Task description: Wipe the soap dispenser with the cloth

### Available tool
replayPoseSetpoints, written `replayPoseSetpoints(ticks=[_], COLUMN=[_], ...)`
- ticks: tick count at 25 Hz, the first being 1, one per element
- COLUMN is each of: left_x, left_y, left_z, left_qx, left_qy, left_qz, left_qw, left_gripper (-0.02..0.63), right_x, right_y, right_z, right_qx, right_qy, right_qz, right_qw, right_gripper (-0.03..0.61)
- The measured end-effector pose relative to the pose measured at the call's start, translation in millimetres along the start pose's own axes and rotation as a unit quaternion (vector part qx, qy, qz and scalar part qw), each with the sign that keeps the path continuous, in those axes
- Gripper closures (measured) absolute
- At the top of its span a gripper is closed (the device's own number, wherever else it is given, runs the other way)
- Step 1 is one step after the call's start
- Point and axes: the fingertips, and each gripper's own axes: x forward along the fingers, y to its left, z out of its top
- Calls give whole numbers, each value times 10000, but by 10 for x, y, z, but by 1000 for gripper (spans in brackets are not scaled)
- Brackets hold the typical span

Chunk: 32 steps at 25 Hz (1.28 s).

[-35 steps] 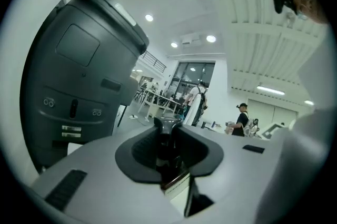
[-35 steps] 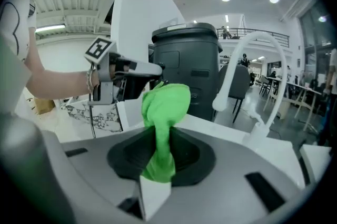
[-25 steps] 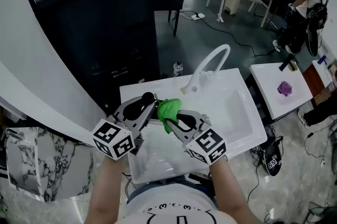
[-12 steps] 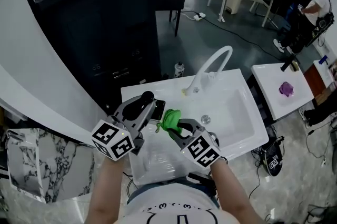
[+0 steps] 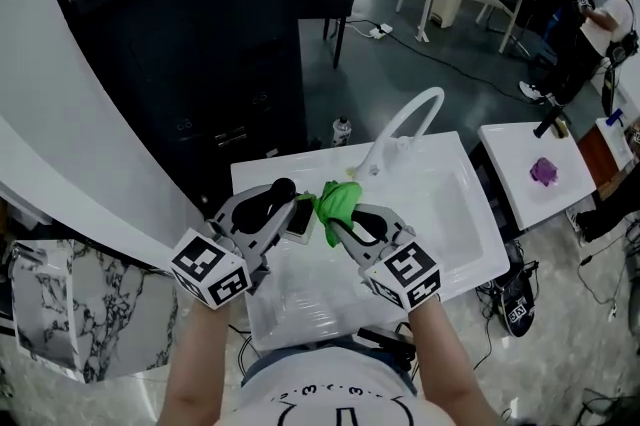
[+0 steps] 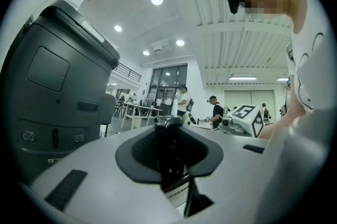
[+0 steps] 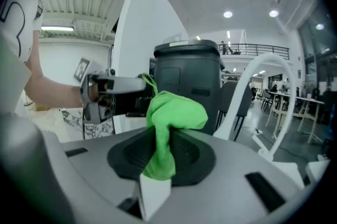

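over the sink's left edge: cloth meets dispenser

above the left edge of the sink [image 5: 452, 214], well in front of the white faucet [image 5: 404, 120], i hold both tools up off the basin with their tips turned toward each other. my left gripper [image 5: 292, 212] is clamped on the soap dispenser [image 5: 300, 221], a dark body with a pale label. in the left gripper view it stands between the jaws, and its long axis seems to run up and down there. my right gripper [image 5: 338, 219] is clenched on the green cloth [image 5: 337, 200]. a tail of it is pinched low between the jaws and a loose bunch bulges out past the tips.

what the next stroke turns on is this: the dispenser lies just left of the cloth bunch, toward my left hand, so the right hand is the one to travel. the bunch sits against or just beside the dispenser's right upper side, and i cannot tell whether it really presses there. i judge the wipe to be under way, with the side facing the left gripper's jaws hard to reach. rubbing along the body's length, with the left grip held steady, looks the sound move. too hard a push could twist the dispenser in its jaws.
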Motion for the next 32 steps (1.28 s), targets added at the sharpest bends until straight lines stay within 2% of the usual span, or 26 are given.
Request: replayPoseSetpoints(ticks=[3,6,8,12,15,18,21,23,25,27,30,32], left_x=[-33,-76,-105,-146,-142,-110,-71,-59,-65,-82,-122,-149], left_y=[-91,-74,-54,-26,-84,-211,-410,-585,-790,-981,-1130,-1164], left_z=[40,43,21,30,45,40,37,7,-39,-91,-195,-255], left_qx=[-165,-186,-189,-237,58,499,1262,2124,2995,3727,4567,4886], left_qy=[-174,-261,-260,-329,-249,-66,188,527,807,925,1098,1134], left_qz=[-171,-116,-58,-32,-131,-415,-839,-1124,-1482,-1895,-2311,-2435], left_qw=[9996,9994,9995,9992,9996,9979,9883,9692,9391,9037,8520,8301], left_gripper=[523,523,523,523,523,523,525,525,525,523,521,520], right_x=[68,119,157,264,300,248,99,-10,-105,-203,-328,-358], right_y=[48,96,148,239,258,138,-101,-171,-141,-83,-8,75], right_z=[164,144,36,-402,-552,-613,-551,-395,-227,-103,17,69], right_qx=[61,95,167,109,431,821,787,806,773,672,524,356], right_qy=[-303,-245,-44,737,837,866,751,424,60,-215,-444,-496], right_qz=[138,211,324,435,500,515,271,360,649,936,1306,1632], right_qw=[9994,9994,9993,9963,9943,9915,9937,9952,9949,9931,9891,9847], right_gripper=[491,492,492,492,492,491,492,492,491,491,491,491])
